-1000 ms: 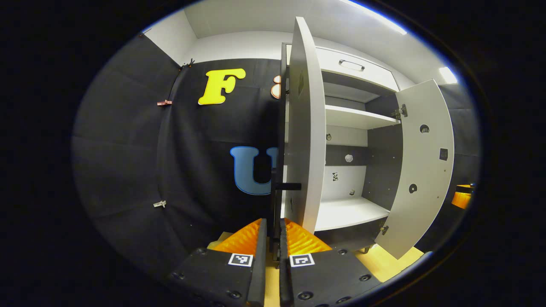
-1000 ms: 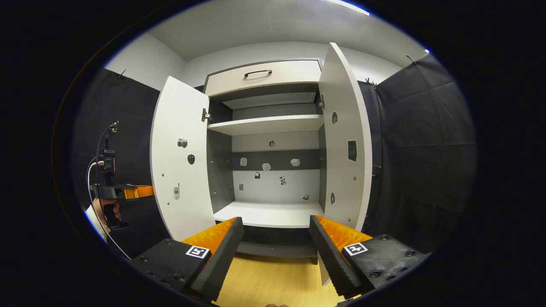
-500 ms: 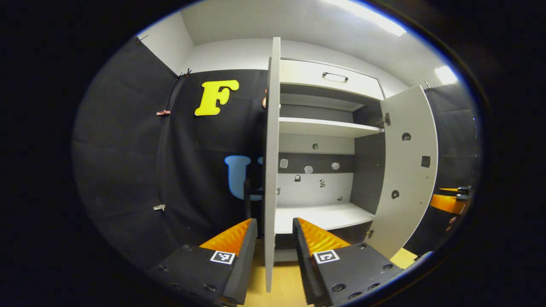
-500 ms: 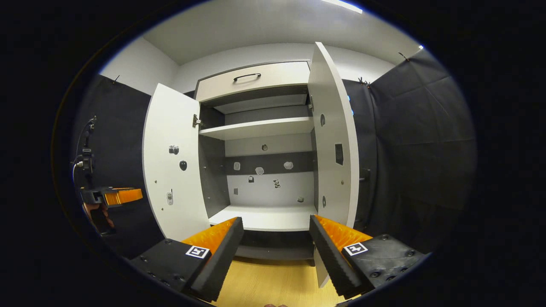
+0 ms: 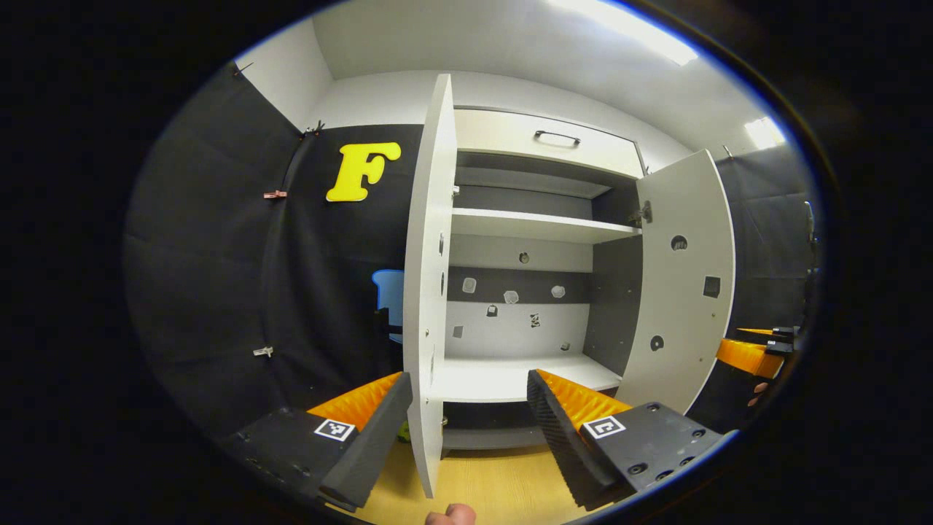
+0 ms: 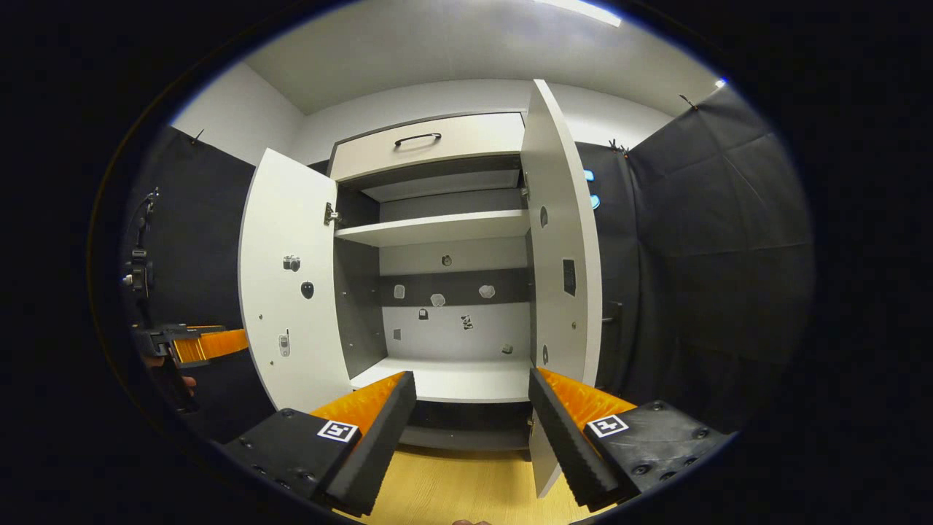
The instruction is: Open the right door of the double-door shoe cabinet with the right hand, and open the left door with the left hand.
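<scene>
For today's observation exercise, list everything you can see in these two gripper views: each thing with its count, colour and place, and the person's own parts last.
Shoe cabinet: one, white shelves with dark grey inner walls, centre of both views.
Left door: one, white, swung open on the cabinet's left side.
Right door: one, white, swung open on the cabinet's right side.
Drawer: one, white with a dark handle, shut, above the shelves.
Stickers: several, small, grey and dark, on the back panel and the insides of both doors.
Floor: light wood, under the cabinet.
Left gripper: one, open, straddling the left door's edge without pressing it.
Right gripper: one, open, in front of the cabinet.
Fingertip: one, bottom edge of the left gripper view.
</scene>
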Tool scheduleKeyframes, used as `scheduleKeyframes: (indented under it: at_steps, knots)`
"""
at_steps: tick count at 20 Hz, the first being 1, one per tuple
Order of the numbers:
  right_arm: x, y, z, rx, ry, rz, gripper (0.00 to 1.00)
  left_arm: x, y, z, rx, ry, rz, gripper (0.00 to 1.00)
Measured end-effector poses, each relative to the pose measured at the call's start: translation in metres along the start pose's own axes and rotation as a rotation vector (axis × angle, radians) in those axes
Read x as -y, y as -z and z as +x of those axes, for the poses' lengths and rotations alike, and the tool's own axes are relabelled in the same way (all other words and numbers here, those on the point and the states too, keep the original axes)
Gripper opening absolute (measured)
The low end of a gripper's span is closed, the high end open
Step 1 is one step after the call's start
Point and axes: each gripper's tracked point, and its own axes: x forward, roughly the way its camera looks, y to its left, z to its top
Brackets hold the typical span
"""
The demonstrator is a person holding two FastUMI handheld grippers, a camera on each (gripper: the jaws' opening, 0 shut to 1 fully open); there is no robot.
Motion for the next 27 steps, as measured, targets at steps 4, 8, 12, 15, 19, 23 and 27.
scheduleKeyframes:
  at_steps: [4,8,12,15,19,23,27]
  knots:
    - [0.0027,-0.0027,0.0016,0.007,0.0,0.005,0.98,0.0057,-0.0001,0.0013,0.009,0.001,-0.012,0.95]
    - [0.0055,-0.0065,0.003,0.017,0.006,0.006,0.98,0.0029,-0.0018,0.0027,0.013,0.007,0.029,0.95]
    - [0.0078,-0.0064,0.0044,0.016,0.007,0.0,0.98,0.0075,-0.001,0.003,0.009,0.024,0.034,0.95]
    - [0.0072,-0.0074,0.0041,0.018,0.005,-0.002,0.98,0.0093,0.0001,0.0022,0.001,0.034,0.039,0.95]
    - [0.0069,-0.0088,0.0042,0.024,0.007,-0.018,0.98,0.011,0.0002,0.0025,0.0,0.04,0.041,0.95]
    - [0.0064,-0.0062,0.0052,0.019,0.007,-0.015,0.98,0.0103,0.0008,0.0023,-0.005,0.041,0.05,0.95]
    - [0.0066,-0.0057,0.0059,0.019,0.009,-0.015,0.98,0.0103,0.002,0.0011,-0.013,0.04,0.052,0.95]
